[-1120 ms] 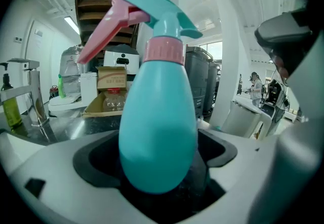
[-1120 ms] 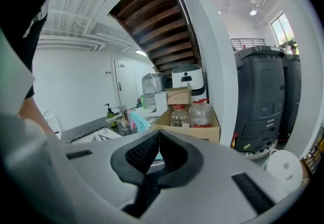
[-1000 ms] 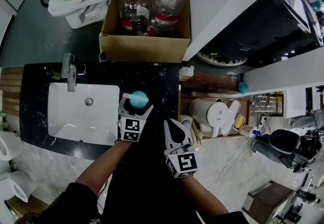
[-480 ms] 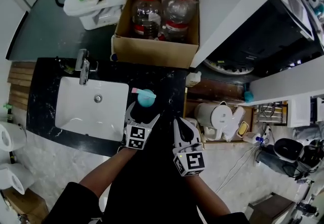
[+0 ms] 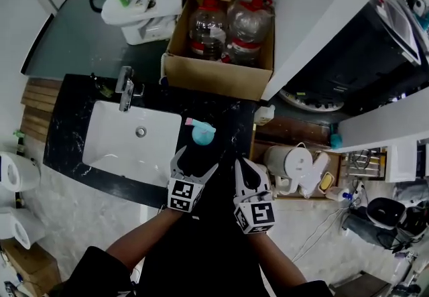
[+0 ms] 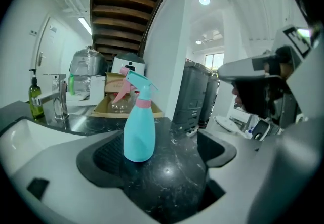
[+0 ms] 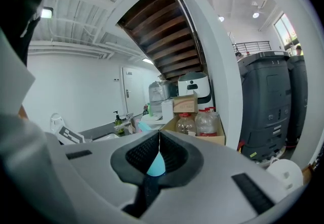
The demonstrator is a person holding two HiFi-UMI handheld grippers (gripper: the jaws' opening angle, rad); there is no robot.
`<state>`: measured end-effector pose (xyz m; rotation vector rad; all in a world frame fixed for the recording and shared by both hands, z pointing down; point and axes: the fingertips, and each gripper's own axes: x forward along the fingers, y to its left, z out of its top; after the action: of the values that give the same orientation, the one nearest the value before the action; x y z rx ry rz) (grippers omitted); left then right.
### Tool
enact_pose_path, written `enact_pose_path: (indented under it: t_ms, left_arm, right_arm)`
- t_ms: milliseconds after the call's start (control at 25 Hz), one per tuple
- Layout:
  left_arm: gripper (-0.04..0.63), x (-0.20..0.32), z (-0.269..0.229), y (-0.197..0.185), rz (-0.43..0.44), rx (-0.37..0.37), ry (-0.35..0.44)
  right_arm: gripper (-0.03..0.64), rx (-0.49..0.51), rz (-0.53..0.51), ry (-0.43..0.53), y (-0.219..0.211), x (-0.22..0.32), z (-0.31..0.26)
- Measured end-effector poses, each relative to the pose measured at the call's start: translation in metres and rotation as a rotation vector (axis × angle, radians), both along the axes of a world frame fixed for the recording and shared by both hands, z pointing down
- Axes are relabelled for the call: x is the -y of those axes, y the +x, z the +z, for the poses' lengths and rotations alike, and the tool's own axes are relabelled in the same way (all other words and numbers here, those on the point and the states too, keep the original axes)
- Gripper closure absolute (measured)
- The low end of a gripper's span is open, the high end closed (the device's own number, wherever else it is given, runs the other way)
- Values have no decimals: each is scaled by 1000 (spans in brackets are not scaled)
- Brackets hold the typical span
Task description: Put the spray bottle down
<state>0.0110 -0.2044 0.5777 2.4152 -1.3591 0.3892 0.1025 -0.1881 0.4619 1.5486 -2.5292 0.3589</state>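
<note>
The spray bottle is turquoise with pink trim, the countertop speckled black.

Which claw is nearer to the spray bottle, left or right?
Left. The left claw is open, with the spray bottle standing just ahead of its jaws. The right claw is shut, farther back and to the bottle's right.

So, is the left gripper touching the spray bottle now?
Apart. In the head view the spray bottle stands on the counter ahead of the open left gripper, with bare counter between them.
</note>
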Motion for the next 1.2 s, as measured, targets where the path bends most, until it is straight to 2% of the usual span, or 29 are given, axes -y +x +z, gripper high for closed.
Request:
enact_pose_path:
  t_ms: [280,440,520,640,720,840,1040,1200]
  left_arm:
    - [126,-13,-40,-3,3,-44,33]
    - [141,-17,-73,1,32,-9,147]
    - [179,-19,-89,3,39,-2,194]
    - [265,-19,-105,3,31,-28,216]
    - [348,-20,-120,4,28,-39,251]
    - [507,-20,-140,3,12,-56,314]
    - [576,-17,-144,3,0,-54,296]
    - [583,-13,-149,5,-14,-87,261]
  right_arm:
    - [600,16,-8,34,-7,1,-14]
    - [600,17,18,67,-2,1,-26]
    - [600,20,23,78,-1,1,-30]
    - [600,32,28,78,0,0,-32]
    - [600,40,33,78,1,0,-34]
    - [600,72,40,93,1,0,-44]
    - [600,95,28,140,-9,0,-64]
    - [600,90,26,140,-8,4,-66]
